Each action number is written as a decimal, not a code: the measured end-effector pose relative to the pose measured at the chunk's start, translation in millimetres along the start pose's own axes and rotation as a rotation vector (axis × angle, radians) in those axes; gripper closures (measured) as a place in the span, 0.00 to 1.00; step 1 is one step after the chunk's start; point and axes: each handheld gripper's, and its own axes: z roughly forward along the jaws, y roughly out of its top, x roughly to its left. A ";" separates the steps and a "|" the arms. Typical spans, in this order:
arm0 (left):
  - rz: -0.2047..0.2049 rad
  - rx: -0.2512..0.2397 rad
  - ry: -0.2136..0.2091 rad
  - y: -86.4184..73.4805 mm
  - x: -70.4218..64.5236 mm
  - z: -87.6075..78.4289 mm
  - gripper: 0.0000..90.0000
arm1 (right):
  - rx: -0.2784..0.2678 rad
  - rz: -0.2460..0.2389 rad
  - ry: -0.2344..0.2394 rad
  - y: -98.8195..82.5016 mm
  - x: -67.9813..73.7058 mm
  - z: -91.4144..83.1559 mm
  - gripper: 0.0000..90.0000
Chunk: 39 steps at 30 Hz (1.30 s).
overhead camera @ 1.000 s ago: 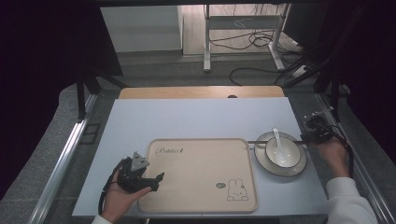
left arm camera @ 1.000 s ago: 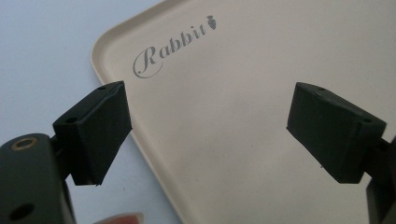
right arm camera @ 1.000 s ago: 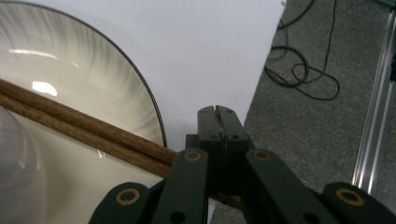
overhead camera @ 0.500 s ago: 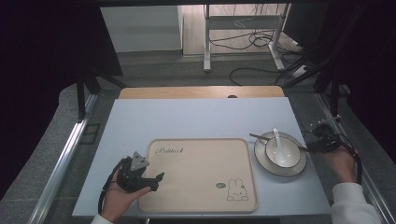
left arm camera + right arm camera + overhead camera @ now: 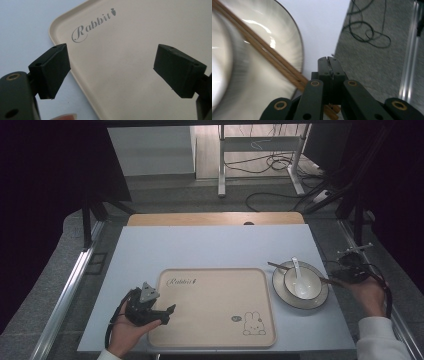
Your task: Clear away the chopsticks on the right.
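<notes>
A beige tray [image 5: 215, 310] with "Rabbit" lettering and a bunny drawing lies on the white table top [image 5: 210, 250]. My left gripper [image 5: 169, 315] rests at the tray's left edge, jaws open and empty over the tray [image 5: 125, 50] in the left gripper view [image 5: 116, 70]. To the right of the tray, a plate [image 5: 315, 300] carries a white bowl [image 5: 311, 287] with a spoon [image 5: 297, 270] in it. Brown chopsticks [image 5: 280, 267] lie across the plate toward my right gripper [image 5: 336, 279]. That gripper [image 5: 328, 62] is shut by the plate's right rim [image 5: 287, 30], and the chopsticks [image 5: 262, 47] run under its body.
The table's right edge is just right of the plate, with grey floor and cables [image 5: 367, 32] beyond. A wooden strip [image 5: 215, 218] borders the far edge. Metal rails [image 5: 70, 290] flank both sides. A desk frame [image 5: 260, 155] and cables stand farther back.
My right hand and gripper have drifted to the right, off the plate toward the table's right edge. The left gripper, tray, plate and bowl have stayed put.
</notes>
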 end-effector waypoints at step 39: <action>0.000 0.001 0.006 -1.7 2.7 -1.2 0.16 | 0.000 -0.043 0.118 -3.5 7.6 1.7 1.00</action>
